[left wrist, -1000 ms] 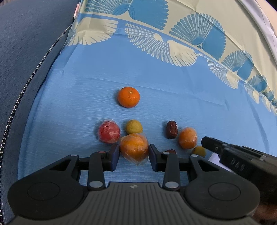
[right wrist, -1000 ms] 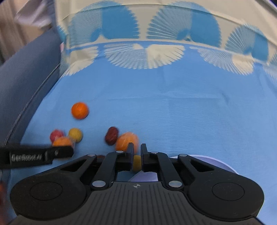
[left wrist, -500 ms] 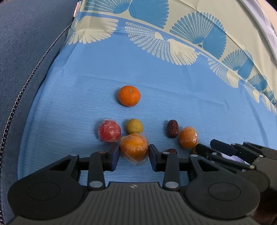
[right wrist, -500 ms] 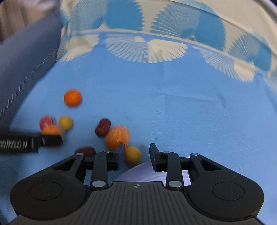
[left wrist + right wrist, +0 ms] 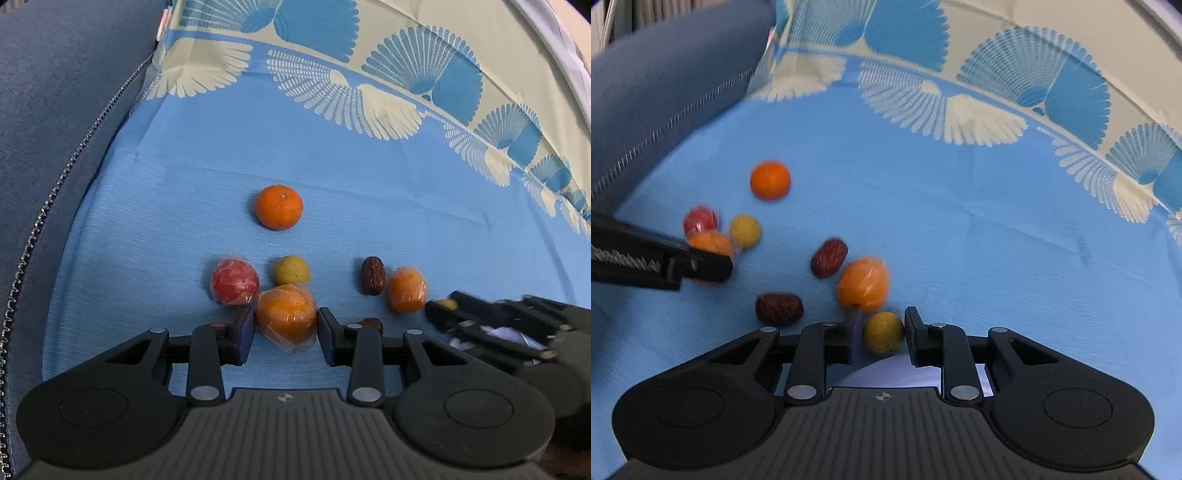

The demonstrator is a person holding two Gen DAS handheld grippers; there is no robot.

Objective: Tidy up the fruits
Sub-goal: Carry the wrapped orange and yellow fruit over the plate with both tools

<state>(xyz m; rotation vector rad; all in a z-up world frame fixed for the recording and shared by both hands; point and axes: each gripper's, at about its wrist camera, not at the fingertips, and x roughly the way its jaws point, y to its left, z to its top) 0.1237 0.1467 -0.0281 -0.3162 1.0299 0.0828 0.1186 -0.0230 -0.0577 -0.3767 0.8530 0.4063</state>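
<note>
My left gripper (image 5: pixel 286 326) is open, its fingers on either side of a plastic-wrapped orange (image 5: pixel 286 312) on the blue cloth. A wrapped red fruit (image 5: pixel 234 281), a small yellow fruit (image 5: pixel 291 269), a bare orange (image 5: pixel 279 206), a red date (image 5: pixel 373 275), a second wrapped orange (image 5: pixel 406 290) and another date (image 5: pixel 371 325) lie around it. My right gripper (image 5: pixel 879 332) is open around a small yellow fruit (image 5: pixel 883 332), just behind the second wrapped orange (image 5: pixel 864 282). A white plate (image 5: pixel 886 374) shows under the right gripper.
The blue tablecloth (image 5: pixel 332 147) has a cream fan-patterned border at the back. A dark blue cushion with a zipper (image 5: pixel 55 110) lies along the left edge. The right gripper's body (image 5: pixel 498 325) shows at the right of the left wrist view.
My right gripper has opened and moved forward over the plate's edge, so the small yellow fruit now sits between its fingers. The left gripper has stayed around the wrapped orange.
</note>
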